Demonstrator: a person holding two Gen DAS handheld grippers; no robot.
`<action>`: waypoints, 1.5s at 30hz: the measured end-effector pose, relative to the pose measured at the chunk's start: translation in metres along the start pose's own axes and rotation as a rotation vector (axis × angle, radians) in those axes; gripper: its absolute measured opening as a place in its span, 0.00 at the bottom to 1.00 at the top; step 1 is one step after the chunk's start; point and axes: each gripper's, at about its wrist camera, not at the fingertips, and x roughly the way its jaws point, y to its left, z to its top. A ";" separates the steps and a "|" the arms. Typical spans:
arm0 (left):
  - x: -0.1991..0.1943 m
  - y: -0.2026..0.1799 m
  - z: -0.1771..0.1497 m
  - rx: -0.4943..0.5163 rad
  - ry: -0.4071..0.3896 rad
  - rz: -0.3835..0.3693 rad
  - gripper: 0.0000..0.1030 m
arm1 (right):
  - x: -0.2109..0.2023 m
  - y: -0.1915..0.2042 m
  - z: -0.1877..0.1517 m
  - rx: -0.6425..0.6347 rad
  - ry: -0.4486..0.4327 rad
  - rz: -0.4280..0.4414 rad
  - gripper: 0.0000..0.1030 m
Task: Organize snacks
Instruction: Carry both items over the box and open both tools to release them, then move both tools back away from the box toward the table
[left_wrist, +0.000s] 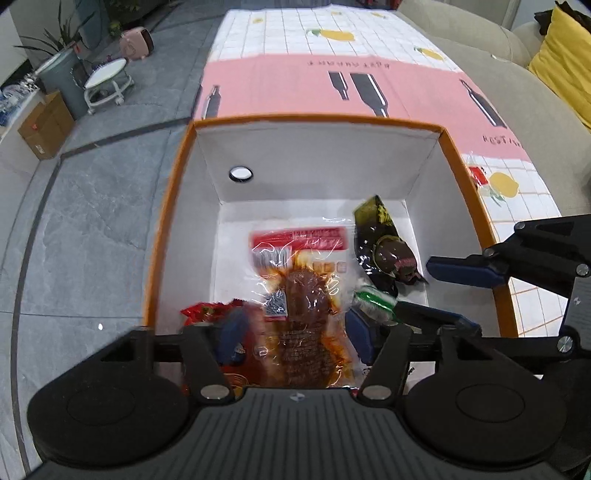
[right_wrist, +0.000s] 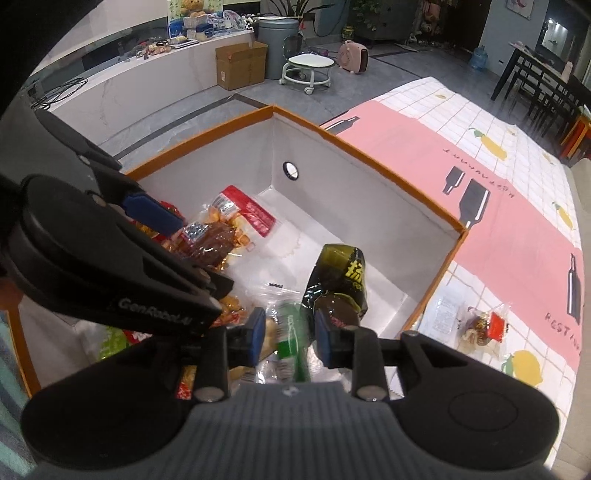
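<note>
White lettering "GenRobot.AI" runs along the black arm of the left gripper (right_wrist: 155, 221) (right wrist view). The tablecloth (right_wrist: 517, 206) carries "RESTAU…" at its pink band, cut off. Snack-packet print is illegible.

The box (left_wrist: 173, 221) stands on the tablecloth (left_wrist: 295, 85). Inside it, seen from the left wrist, the meat packet (left_wrist: 301, 291) lies in the middle of the floor, the dark pouch (left_wrist: 382, 243) to its right. Outside the box's right wall lies a small packet (right_wrist: 480, 325).
</note>
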 end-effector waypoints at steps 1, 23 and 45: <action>-0.003 0.000 0.000 -0.002 -0.004 -0.003 0.64 | -0.002 -0.002 0.000 0.004 -0.003 0.001 0.31; -0.098 -0.042 -0.020 -0.035 -0.249 0.023 0.70 | -0.094 -0.023 -0.021 0.163 -0.146 -0.014 0.61; -0.085 -0.148 -0.057 0.148 -0.357 -0.086 0.73 | -0.128 -0.088 -0.142 0.423 -0.209 -0.084 0.62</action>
